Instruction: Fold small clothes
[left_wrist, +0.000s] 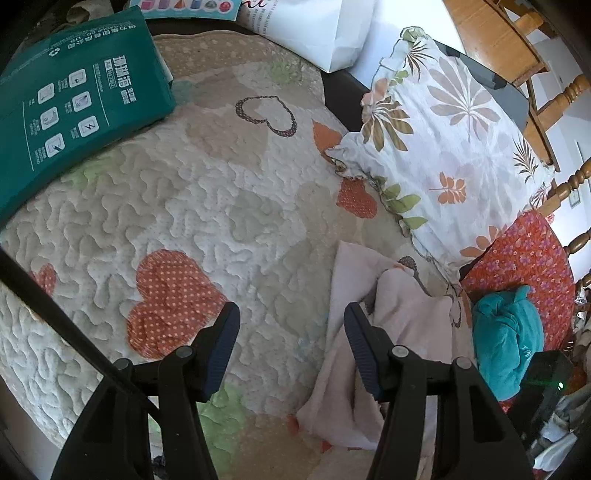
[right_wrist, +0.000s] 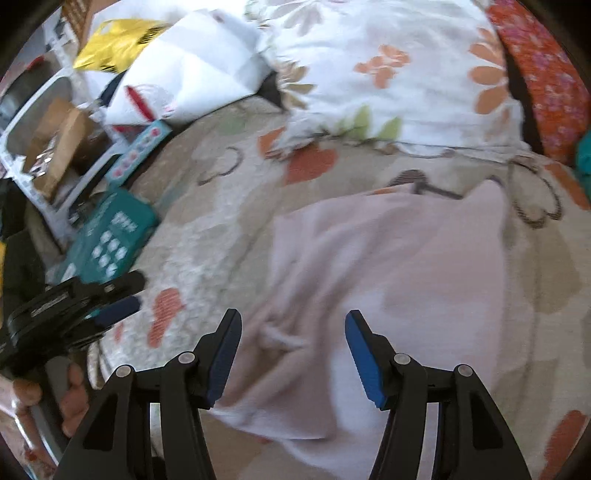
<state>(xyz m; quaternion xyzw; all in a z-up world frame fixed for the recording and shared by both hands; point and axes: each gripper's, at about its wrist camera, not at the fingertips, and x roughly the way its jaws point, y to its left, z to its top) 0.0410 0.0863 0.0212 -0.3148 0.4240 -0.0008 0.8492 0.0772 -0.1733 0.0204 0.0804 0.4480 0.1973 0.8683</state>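
Observation:
A small pale pink garment (right_wrist: 388, 288) lies rumpled on the quilted heart-pattern bedspread (left_wrist: 184, 206). In the left wrist view the garment (left_wrist: 402, 332) is at the lower right, partly folded over itself. My left gripper (left_wrist: 291, 332) is open and empty above the quilt, its right finger at the garment's left edge. My right gripper (right_wrist: 293, 339) is open and empty, hovering over the garment's near half. The left gripper (right_wrist: 110, 306) also shows at the left of the right wrist view, held by a hand.
A floral pillow (left_wrist: 443, 147) lies at the right. A teal packet (left_wrist: 70, 107) sits at the quilt's far left. A teal cloth (left_wrist: 506, 336) rests on an orange flowered cushion (left_wrist: 528, 254). A white bag (left_wrist: 317, 29) is at the back. Wooden chairs (left_wrist: 535, 66) stand beyond.

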